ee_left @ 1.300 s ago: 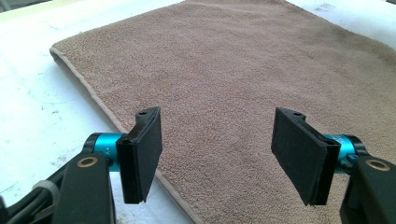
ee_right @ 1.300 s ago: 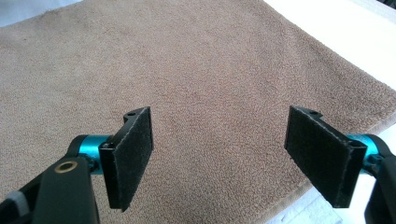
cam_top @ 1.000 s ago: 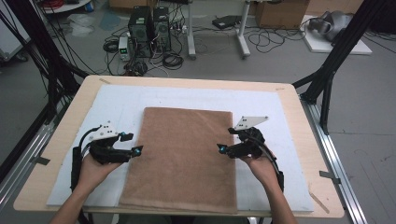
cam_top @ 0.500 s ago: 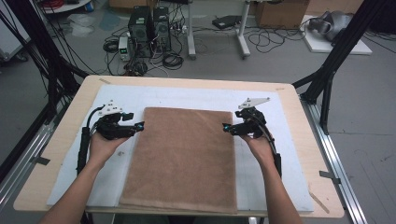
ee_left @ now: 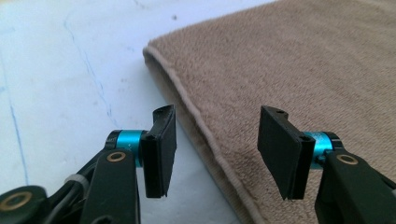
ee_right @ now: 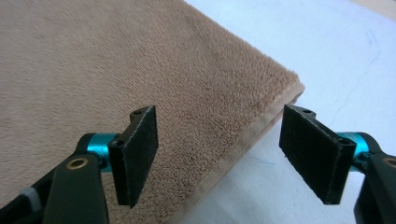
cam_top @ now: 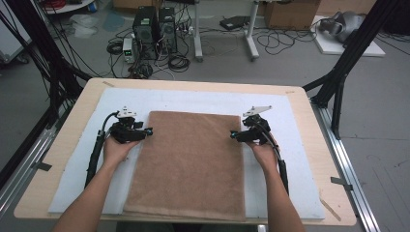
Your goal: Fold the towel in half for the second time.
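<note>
A brown folded towel (cam_top: 191, 164) lies flat in the middle of the table. My left gripper (cam_top: 147, 130) sits low at the towel's left edge near the far left corner. In the left gripper view the hemmed edge of the towel (ee_left: 289, 60) runs between the jaws of that gripper (ee_left: 217, 154), which have just been closing, and neither pad touches it. My right gripper (cam_top: 233, 136) is at the right edge near the far right corner. Its jaws (ee_right: 219, 156) have also just been closing and straddle the layered edge of the towel (ee_right: 116, 56) without pressing on it.
The towel rests on a white foam mat (cam_top: 300, 145) that covers most of the wooden table (cam_top: 63, 159). Metal rails (cam_top: 348, 164) run along both sides. Black frame struts (cam_top: 343, 72) rise at the far corners, and computer towers (cam_top: 154, 29) with cables stand on the floor beyond.
Both hands have moved away from the person along the towel's sides toward its far corners and have come lower. Both pairs of jaws stand narrower than before.
</note>
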A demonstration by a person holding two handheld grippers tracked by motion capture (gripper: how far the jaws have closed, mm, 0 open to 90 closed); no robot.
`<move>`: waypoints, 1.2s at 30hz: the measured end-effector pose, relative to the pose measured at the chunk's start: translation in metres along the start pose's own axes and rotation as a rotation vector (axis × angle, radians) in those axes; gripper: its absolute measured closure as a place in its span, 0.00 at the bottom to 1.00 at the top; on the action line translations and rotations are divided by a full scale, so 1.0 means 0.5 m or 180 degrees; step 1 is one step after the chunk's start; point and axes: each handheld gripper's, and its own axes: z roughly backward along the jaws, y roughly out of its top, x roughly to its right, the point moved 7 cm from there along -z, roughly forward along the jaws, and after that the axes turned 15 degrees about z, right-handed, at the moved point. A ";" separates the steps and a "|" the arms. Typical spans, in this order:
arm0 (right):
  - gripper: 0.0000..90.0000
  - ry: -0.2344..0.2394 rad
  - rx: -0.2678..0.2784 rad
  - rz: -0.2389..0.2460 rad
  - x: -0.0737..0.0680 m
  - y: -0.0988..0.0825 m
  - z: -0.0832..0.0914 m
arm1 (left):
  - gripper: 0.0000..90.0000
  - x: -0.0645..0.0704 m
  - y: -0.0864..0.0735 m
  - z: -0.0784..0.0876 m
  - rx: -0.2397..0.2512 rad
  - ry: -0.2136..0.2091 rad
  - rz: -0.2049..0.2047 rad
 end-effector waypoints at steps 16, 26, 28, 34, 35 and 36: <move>0.66 0.0239 -0.0035 -0.0365 -0.009 -0.030 -0.026 | 0.65 0.003 -0.014 -0.016 -0.0184 0.0018 0.0040; 0.91 0.0459 0.0016 -0.0410 -0.022 -0.022 -0.025 | 0.92 0.013 -0.016 -0.017 -0.0218 -0.0117 0.0254; 0.91 0.0442 0.0008 -0.0364 -0.024 -0.019 -0.023 | 0.93 0.011 -0.014 -0.014 -0.0212 -0.0131 0.0250; 0.91 0.0428 0.0165 -0.0281 -0.023 0.001 0.010 | 0.93 0.017 0.002 0.009 -0.0062 -0.0229 0.0237; 0.91 0.0432 0.0201 -0.0249 -0.024 0.005 0.017 | 0.94 0.020 0.005 0.015 -0.0031 -0.0245 0.0219; 0.91 0.0447 0.0217 -0.0226 -0.026 0.009 0.023 | 0.94 0.022 0.008 0.022 -0.0004 -0.0267 0.0195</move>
